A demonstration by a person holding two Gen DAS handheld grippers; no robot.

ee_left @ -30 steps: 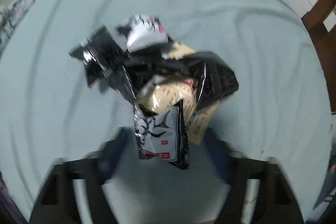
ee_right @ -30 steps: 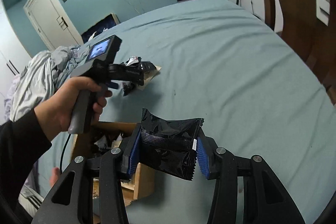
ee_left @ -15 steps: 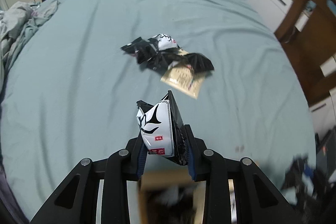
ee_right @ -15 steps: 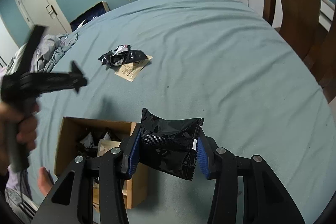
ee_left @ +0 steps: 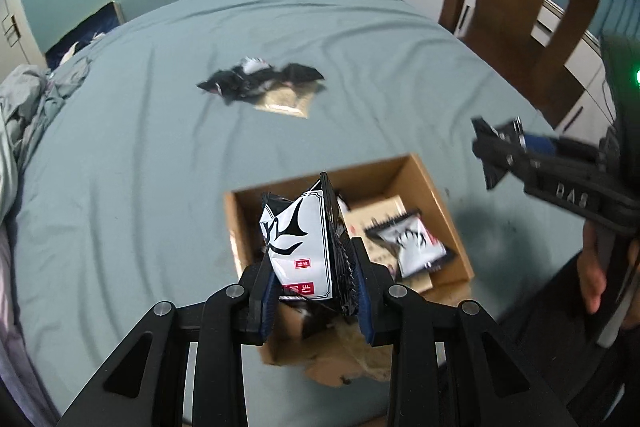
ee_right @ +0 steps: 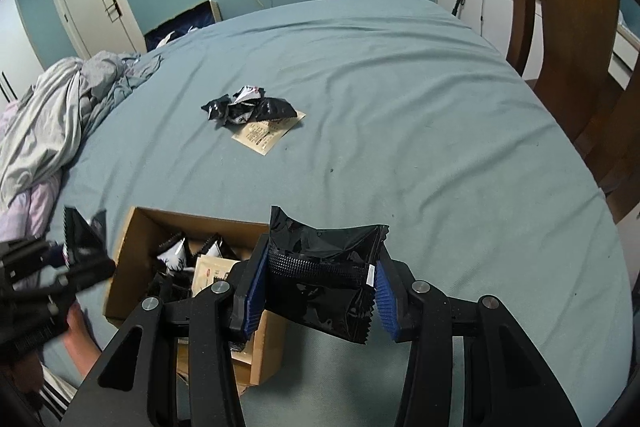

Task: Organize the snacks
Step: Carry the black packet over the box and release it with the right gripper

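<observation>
Now | bed [ee_right: 400, 107]: teal sheet, teal walls | both grippers clamp snack packets

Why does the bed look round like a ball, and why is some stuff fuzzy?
Both wrist views use a fisheye lens, so the bed bulges and the corners go black. In the left wrist view the snack pile and the right gripper are smeared by motion. In the right wrist view the left gripper is blurred, while the black packet is sharp, with glare on its foil.
</observation>
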